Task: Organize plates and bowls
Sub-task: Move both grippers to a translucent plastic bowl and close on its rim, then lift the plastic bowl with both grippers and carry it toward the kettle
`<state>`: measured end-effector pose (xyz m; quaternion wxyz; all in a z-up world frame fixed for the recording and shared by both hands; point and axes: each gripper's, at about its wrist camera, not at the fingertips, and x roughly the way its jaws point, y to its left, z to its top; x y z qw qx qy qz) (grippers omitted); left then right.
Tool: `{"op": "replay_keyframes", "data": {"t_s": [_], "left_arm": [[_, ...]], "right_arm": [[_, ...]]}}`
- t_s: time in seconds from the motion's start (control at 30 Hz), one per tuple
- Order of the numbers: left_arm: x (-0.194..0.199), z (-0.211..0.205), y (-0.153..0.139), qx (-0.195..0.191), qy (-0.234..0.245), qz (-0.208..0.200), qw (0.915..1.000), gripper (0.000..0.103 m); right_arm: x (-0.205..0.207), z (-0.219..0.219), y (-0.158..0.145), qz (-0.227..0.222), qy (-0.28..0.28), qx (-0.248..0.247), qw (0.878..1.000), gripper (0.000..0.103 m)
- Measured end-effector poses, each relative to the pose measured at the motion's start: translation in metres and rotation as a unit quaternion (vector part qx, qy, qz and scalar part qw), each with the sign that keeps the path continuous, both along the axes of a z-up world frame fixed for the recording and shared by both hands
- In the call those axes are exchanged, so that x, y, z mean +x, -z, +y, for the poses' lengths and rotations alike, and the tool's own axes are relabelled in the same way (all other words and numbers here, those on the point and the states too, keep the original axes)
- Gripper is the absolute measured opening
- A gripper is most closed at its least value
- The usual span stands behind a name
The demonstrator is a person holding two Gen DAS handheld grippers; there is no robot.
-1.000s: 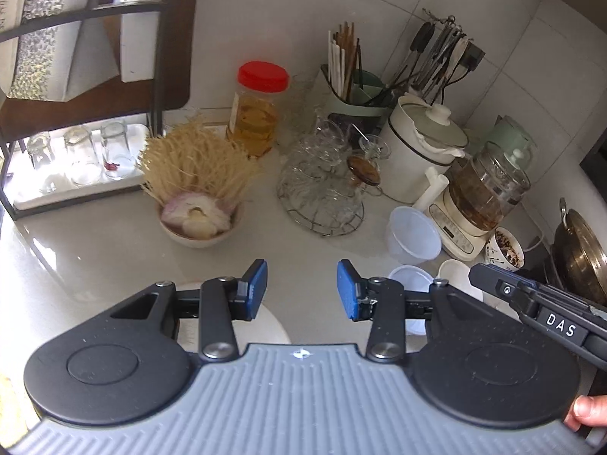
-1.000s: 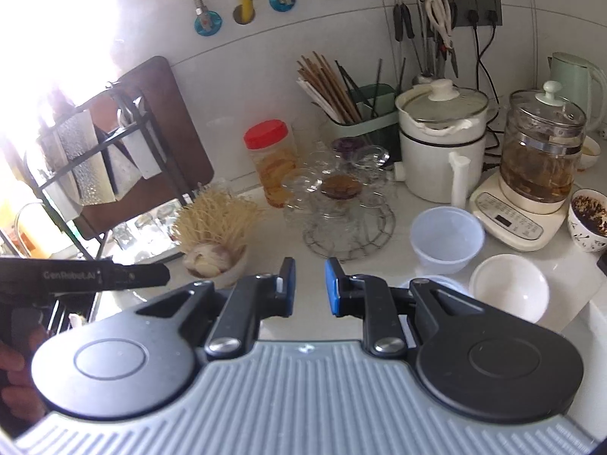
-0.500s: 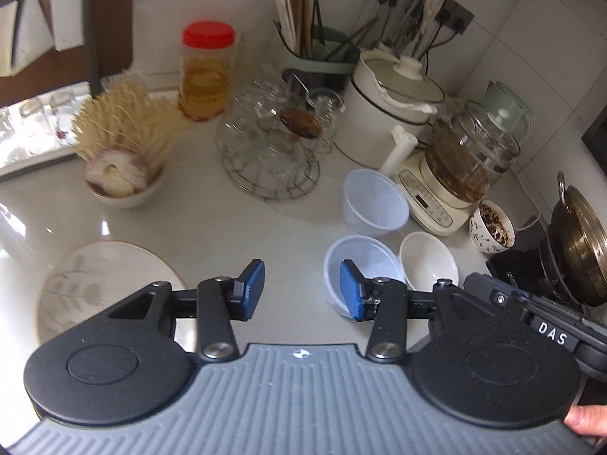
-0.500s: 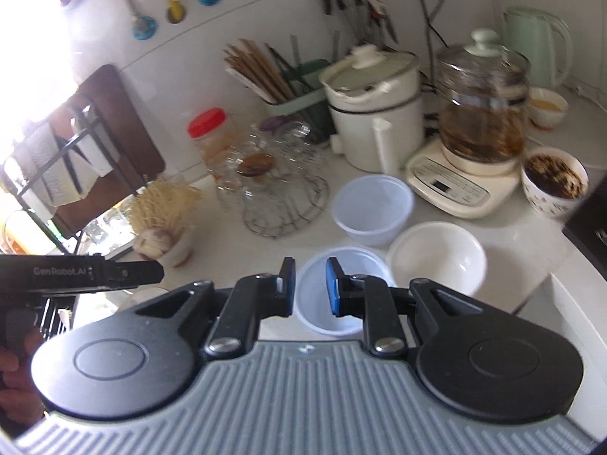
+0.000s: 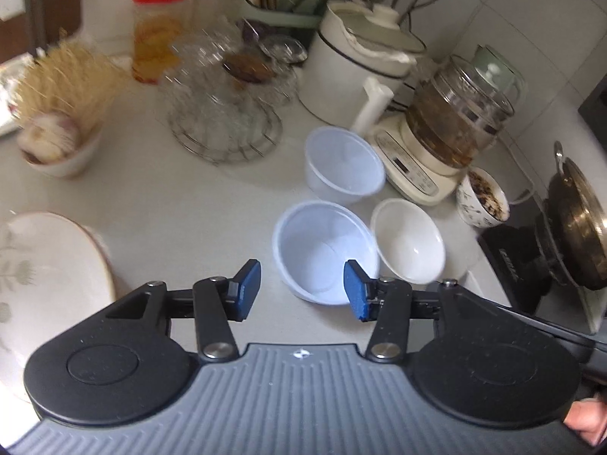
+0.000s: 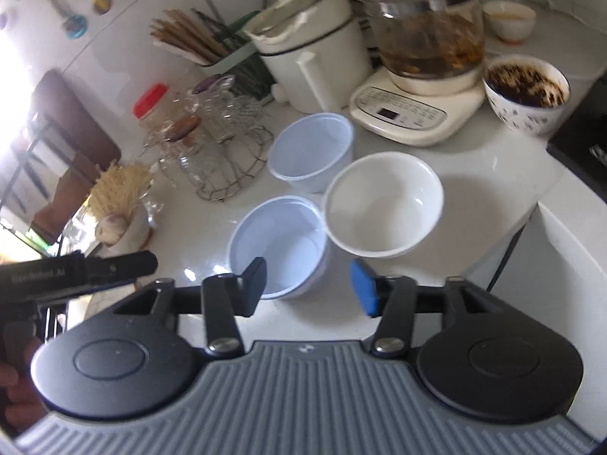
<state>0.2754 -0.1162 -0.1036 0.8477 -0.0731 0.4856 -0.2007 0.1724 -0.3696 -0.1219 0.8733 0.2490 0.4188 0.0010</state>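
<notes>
Both grippers come in low over the counter (image 5: 212,204) with nothing in them, and each is spreading its jaws as it nears the bowls. The left gripper (image 5: 301,290) has its right pad hanging over the rim of the near plastic bowl (image 5: 322,242), not pressing on it. The right gripper (image 6: 309,286) has that same bowl's near edge just ahead of its left finger, with the white bowl (image 6: 383,208) a little beyond to the right; no pad is on either one. I'd say the jaws are being widened to slip over a rim, one finger inside and one outside.

The three empty bowls stand close together in front of the kettle base (image 6: 413,113). The near plastic bowl and the far plastic bowl (image 5: 343,165) are thin, pale blue-white and alike, so they look made to nest. The white bowl, just beside the near one, is thicker and glossy, likely ceramic. A flowered plate (image 5: 49,280) lies well apart at the counter's left edge, blurred in the left view.
</notes>
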Motion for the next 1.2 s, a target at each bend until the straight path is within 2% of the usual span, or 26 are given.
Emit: {"op": "replay_keyframes", "data": {"t_s": [0.27, 0.53, 0.77, 0.83, 1.0, 1.2], "left_arm": [[0.019, -0.017, 0.032, -0.012, 0.001, 0.027, 0.9996, 0.054], [0.038, -0.023, 0.061, -0.014, -0.01, 0.044, 0.9989, 0.054], [0.047, -0.023, 0.081, -0.01, -0.029, 0.056, 0.998, 0.053], [0.049, -0.023, 0.084, -0.011, -0.032, 0.06, 0.9976, 0.048], [0.052, -0.021, 0.092, -0.017, -0.032, 0.072, 0.9967, 0.028], [0.051, -0.018, 0.093, -0.016, -0.037, 0.07, 0.9967, 0.013]], "right_arm": [[0.013, -0.018, 0.029, 0.031, 0.029, 0.072, 0.997, 0.053], [0.026, -0.024, 0.048, 0.048, 0.022, 0.126, 0.991, 0.052], [0.045, -0.015, 0.069, 0.065, 0.006, 0.145, 0.987, 0.039], [0.049, -0.012, 0.073, 0.069, 0.003, 0.141, 0.988, 0.036], [0.055, -0.008, 0.079, 0.066, 0.0, 0.139, 0.988, 0.023], [0.059, -0.006, 0.079, 0.064, -0.011, 0.133, 0.989, 0.018]]}}
